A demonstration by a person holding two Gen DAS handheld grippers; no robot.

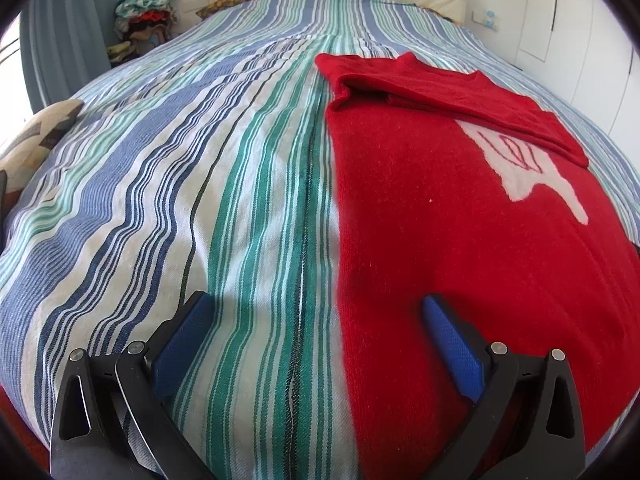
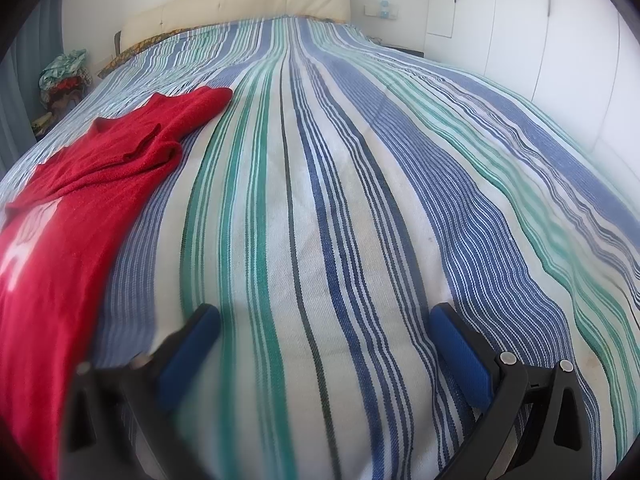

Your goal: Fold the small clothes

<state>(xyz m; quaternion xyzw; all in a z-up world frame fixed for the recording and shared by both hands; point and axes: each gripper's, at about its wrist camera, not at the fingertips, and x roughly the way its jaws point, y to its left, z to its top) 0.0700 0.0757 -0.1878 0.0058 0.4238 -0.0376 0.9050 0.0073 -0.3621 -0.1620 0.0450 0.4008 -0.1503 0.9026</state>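
Observation:
A red knit sweater [image 1: 440, 220] with a white pattern lies flat on the striped bedspread [image 1: 200, 200], a sleeve folded across its upper part. My left gripper [image 1: 316, 312] is open and empty, straddling the sweater's left edge near the hem, its right finger over the red cloth. In the right wrist view the sweater [image 2: 60, 220] lies at the left. My right gripper [image 2: 324, 320] is open and empty over bare bedspread [image 2: 360, 200], to the right of the sweater.
A pile of clothes [image 1: 146, 12] sits at the far left beside the bed, near a blue curtain. A cream headboard [image 2: 240, 4] and a patterned pillow are at the far end. A cushion [image 1: 36, 140] lies at the left edge. White wardrobe doors [image 2: 520, 40] stand at the right.

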